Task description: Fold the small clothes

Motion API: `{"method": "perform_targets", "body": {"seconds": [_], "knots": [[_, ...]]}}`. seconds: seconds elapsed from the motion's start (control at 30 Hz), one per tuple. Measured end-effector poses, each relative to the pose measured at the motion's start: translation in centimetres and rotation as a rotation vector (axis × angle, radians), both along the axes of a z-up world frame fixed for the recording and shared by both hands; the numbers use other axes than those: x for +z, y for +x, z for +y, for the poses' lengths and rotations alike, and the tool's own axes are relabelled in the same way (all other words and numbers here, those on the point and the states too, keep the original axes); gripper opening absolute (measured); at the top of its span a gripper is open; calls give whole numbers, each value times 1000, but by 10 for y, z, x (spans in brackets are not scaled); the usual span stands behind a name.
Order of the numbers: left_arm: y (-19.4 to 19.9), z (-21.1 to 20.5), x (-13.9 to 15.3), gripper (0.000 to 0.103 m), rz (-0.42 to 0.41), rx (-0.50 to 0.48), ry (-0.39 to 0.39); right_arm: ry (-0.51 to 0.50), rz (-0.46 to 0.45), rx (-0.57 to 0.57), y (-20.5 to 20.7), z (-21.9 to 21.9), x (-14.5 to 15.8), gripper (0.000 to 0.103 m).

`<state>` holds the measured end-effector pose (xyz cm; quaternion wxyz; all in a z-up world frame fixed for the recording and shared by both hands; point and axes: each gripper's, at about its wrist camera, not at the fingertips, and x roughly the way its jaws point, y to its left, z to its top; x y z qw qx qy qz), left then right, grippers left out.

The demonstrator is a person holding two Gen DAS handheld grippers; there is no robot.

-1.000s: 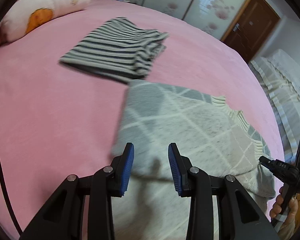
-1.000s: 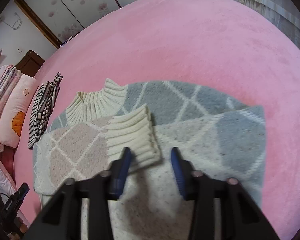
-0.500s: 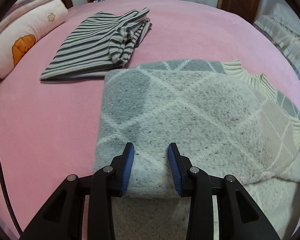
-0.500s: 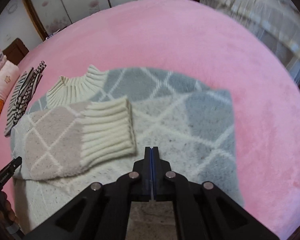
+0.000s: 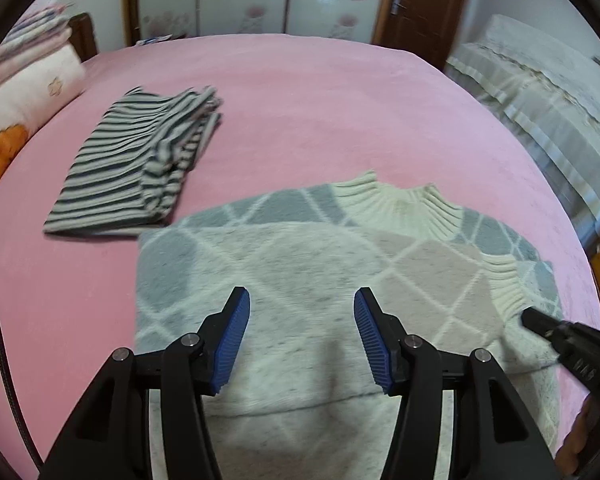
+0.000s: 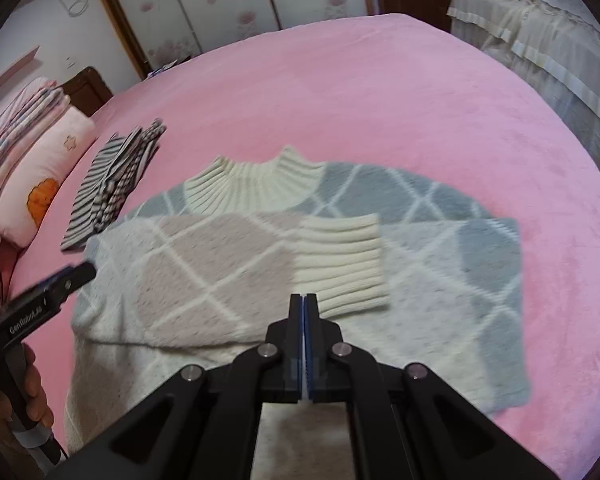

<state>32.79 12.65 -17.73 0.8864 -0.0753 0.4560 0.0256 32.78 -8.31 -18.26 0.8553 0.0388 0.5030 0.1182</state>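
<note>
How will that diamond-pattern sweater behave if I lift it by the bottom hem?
The sweater looks thick and fuzzy, so it will probably droop. Its folded sleeve, with ribbed cuff, lies loose on top and may slide off. The pink blanket looks plush, so dragging may snag.

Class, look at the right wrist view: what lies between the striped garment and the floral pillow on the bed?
Only bare pink blanket separates the striped garment from the pillow; the right wrist view shows it.

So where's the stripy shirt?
The stripy shirt lies folded on the pink bed, left of the diamond sweater, near the pillow.
</note>
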Motion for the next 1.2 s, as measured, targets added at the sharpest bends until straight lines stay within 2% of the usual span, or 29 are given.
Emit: {"method": "perform_targets", "body": {"seconds": [0.17,0.3,0.37,0.5,0.6,0.73,0.8,0.9,1.0,1.2], "knots": [[17,-25,-14,53,-7,-61,-36,5,10,21,-6,10,-12,1],[36,-32,-53,48,98,-58,-21,25,-10,3,4,11,-20,1],[38,-34,-63,48,105,-72,-4,31,-8,-8,12,9,-25,1],[37,-32,-72,48,102,-95,-2,5,8,-43,25,5,-40,0],[35,-27,-72,49,95,-94,-31,21,15,-56,27,-2,-45,0],[26,-10,-59,50,72,-58,-134,3,5,-59,23,-7,-41,0],[19,0,-50,50,67,-32,-155,-17,-5,-62,20,-10,-37,0],[4,15,-34,50,39,9,-155,-60,-20,-75,11,-19,-29,1],[-15,35,-15,51,-2,54,-151,-46,-24,-83,0,-31,-21,1],[-73,55,25,62,-85,131,-89,-20,-50,-98,-36,-50,9,1]]}}
